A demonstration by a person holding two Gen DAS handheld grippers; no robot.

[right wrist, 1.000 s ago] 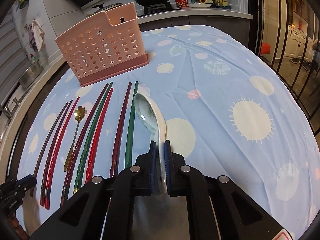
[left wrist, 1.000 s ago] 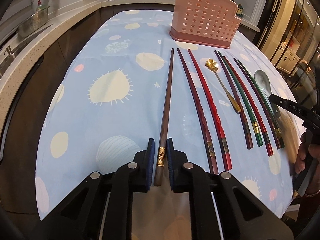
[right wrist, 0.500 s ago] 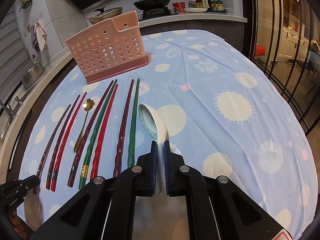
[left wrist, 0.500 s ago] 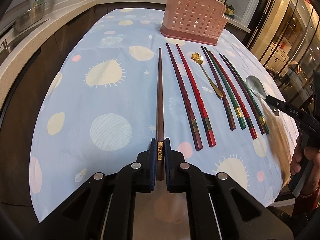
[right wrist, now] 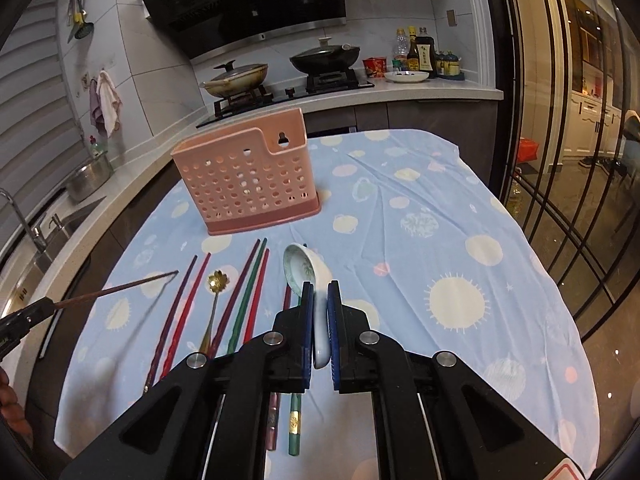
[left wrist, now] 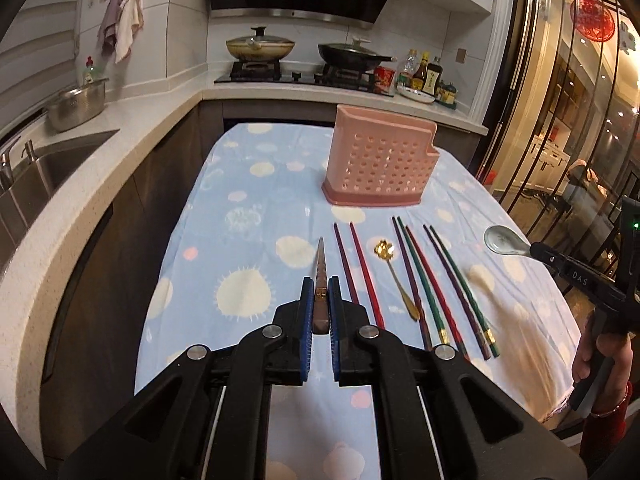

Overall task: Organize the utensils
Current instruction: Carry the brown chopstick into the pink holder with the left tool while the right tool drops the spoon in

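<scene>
While both tools hang above the desk (left wrist: 240, 184), the items run as follows from nine o'clock to three. Left gripper (left wrist: 319, 300): black frame, blue ribbed pads pinched tight on a slim brown wooden chopstick (left wrist: 320, 280) with a gilt band, its tip tapering toward twelve o'clock, clear of the cloth. Row of chopsticks (left wrist: 416, 280): twisted lacquered sticks in purple, red and green, gilt-banded, lying side by side on the cloth. Gold spoon (left wrist: 394, 276): thin metal handle, flower-shaped bowl, lying among them. Pink holder (left wrist: 380, 164): perforated plastic box, upright at twelve o'clock beyond the row. Right gripper (right wrist: 319, 320): same build, clamped on the handle of a glossy white ceramic spoon (right wrist: 304, 270), oval bowl forward, off the cloth.

Against a second ago, chopstick and ceramic spoon have left the desk and both hands have risen; more of the kitchen shows.

Cloth: pale blue, printed with cream suns and dots, lightly creased. Sink at nine o'clock, hob with two lidded pans at twelve, glass doors at three.
</scene>
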